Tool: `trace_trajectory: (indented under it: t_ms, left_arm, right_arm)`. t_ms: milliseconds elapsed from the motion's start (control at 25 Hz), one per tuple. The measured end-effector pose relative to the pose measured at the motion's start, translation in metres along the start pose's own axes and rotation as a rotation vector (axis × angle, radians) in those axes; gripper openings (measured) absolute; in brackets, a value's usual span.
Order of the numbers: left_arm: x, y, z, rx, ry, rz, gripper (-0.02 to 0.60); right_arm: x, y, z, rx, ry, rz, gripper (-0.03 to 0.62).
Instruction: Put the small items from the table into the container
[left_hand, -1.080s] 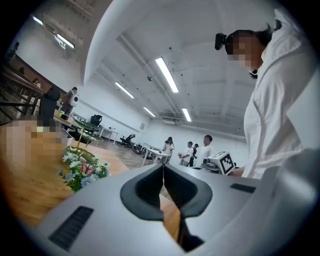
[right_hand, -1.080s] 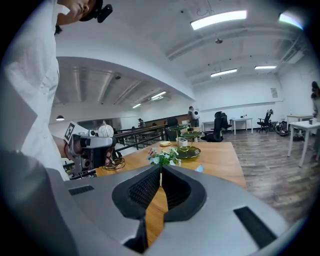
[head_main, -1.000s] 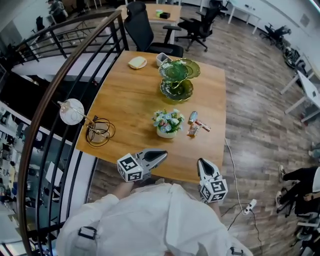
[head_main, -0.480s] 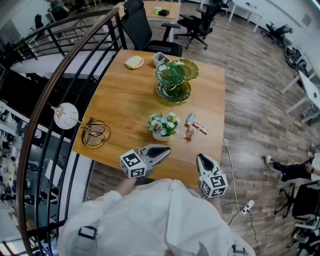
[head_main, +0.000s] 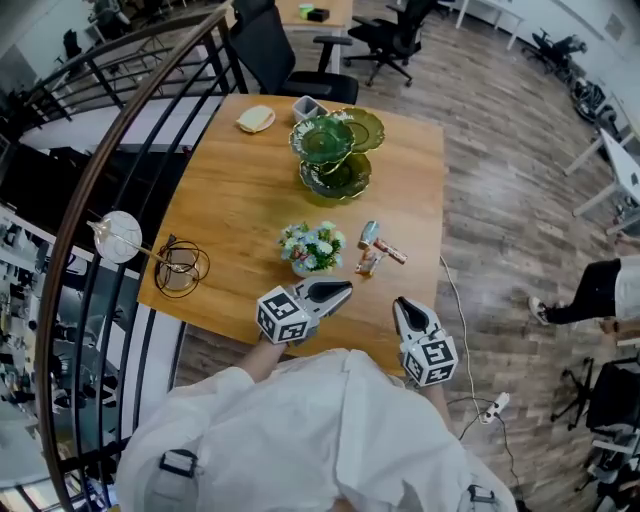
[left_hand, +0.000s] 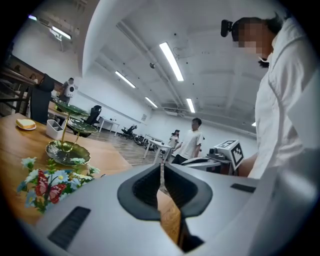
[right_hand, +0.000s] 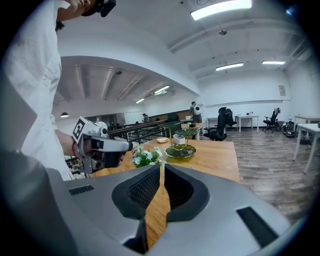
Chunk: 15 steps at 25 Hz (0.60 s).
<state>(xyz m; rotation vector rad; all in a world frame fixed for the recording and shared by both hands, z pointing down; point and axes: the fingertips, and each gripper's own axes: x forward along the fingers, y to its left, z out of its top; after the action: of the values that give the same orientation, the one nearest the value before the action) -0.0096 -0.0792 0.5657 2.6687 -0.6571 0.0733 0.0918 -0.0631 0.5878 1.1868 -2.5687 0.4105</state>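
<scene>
Three small wrapped items lie close together on the wooden table, right of a pot of flowers. A green tiered dish stands beyond them, and a small white box sits at the far edge. My left gripper is shut and empty over the table's near edge, just in front of the flowers. My right gripper is also shut and empty, near the front right edge. In the right gripper view the left gripper shows beside the flowers.
A round lamp and a wire coaster sit at the table's left front corner, by a dark railing. A plate with bread lies at the far edge. Office chairs stand behind, and a person walks at the right.
Both grippers have moved forward over the table's near edge, the left one further and to the right. Both stayed shut. A person at the right has walked on.
</scene>
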Motion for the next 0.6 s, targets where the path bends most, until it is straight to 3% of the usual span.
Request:
trace_trajectory:
  t_ms: [200, 320, 600]
  left_arm:
    - [0.041, 0.013, -0.006, 0.002, 0.036, -0.012, 0.011]
    - [0.065, 0.022, -0.011, 0.004, 0.082, 0.004, 0.117]
    - [0.111, 0.053, -0.044, 0.118, 0.301, 0.105, 0.123]
  right_arm:
    - [-0.012, -0.022, -0.006, 0.017, -0.004, -0.029, 0.015]
    - [-0.019, -0.034, -0.009, 0.033, -0.008, -0.045, 0.017]
    - [-0.027, -0.041, -0.014, 0.055, -0.005, -0.051, 0.015]
